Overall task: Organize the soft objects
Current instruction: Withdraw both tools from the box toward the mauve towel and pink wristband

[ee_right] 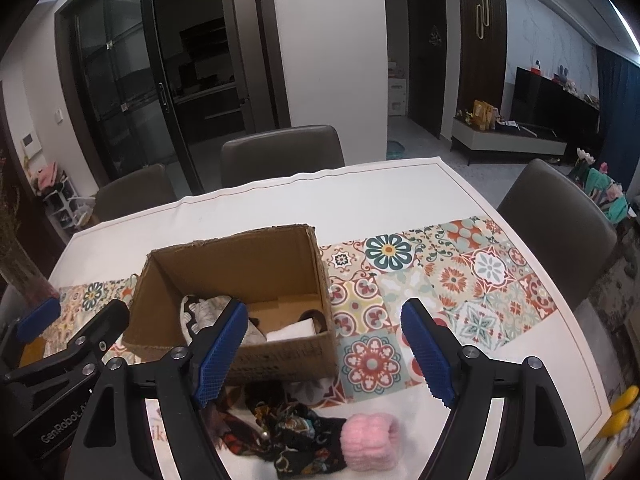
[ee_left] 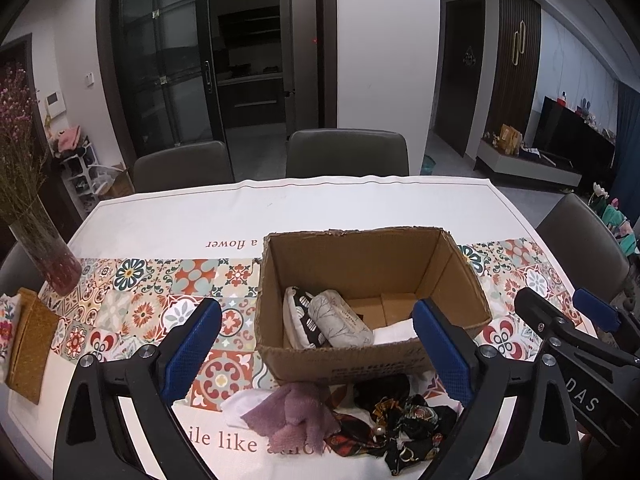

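An open cardboard box [ee_left: 372, 364] stands mid-table and holds a grey pouch [ee_left: 340, 318], a black-and-white patterned pouch [ee_left: 298, 320] and a white cloth [ee_left: 396, 332]; the box also shows in the right wrist view [ee_right: 280, 350]. In front of the box lie a purple cloth [ee_left: 298, 416] and a dark floral scarf [ee_left: 404, 420]. A pink fuzzy roll [ee_right: 370, 442] lies beside the scarf [ee_right: 296, 432]. My left gripper [ee_left: 320, 350] is open and empty above the pile. My right gripper [ee_right: 324, 352] is open and empty above the scarf and pink roll.
A glass vase of dried flowers [ee_left: 44, 252] stands at the left. A woven mat [ee_left: 30, 344] lies at the left edge. Chairs [ee_left: 348, 152] surround the table. Yellow objects [ee_right: 622, 410] lie at the right edge.
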Available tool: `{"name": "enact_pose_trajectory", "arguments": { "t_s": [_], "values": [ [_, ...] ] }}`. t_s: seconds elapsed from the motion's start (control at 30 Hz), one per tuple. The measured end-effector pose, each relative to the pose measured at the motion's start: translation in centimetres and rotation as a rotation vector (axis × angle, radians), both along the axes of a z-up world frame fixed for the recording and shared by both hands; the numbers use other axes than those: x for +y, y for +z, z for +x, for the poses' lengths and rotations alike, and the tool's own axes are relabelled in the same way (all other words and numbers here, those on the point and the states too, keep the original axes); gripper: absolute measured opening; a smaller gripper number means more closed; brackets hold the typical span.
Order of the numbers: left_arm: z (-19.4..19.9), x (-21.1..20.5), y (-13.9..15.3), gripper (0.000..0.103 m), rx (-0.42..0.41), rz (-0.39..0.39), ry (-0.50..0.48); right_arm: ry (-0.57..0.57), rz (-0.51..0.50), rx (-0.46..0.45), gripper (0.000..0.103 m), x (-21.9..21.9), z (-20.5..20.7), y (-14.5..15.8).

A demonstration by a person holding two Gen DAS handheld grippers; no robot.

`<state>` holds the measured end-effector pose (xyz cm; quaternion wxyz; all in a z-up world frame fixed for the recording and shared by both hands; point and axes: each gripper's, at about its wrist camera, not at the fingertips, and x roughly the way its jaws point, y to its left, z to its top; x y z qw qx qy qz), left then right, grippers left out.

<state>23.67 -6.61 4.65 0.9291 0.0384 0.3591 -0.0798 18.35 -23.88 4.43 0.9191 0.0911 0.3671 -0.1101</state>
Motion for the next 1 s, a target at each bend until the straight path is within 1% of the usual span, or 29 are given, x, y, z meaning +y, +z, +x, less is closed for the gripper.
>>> {"name": "enact_pose_trajectory", "arguments": {
  "t_s": [0.23,0.47,0.63,1.0],
  "values": [
    [-1.4,0.6,-0.4,0.098,-0.007,0.012,0.013,0.016,0.0,0.001,0.08,0.7,-1.4,-0.5],
    [-2.2,1.0,-2.3,0.098,0.021,0.021,0.031,0.023,-0.001,0.031,0.08,0.9,-2.1,-2.0],
    [-2.7,1.0,-3.7,0.098,0.01,0.044,0.052,0.009,-0.005,0.057,0.08,0.5,-2.6,-3.4],
    [-3.2,0.4,-6.3,0.098,0.039,0.067,0.057,-0.016,-0.001,0.107,0.08,-0.3,-3.4,-6.2]
  ]
}}
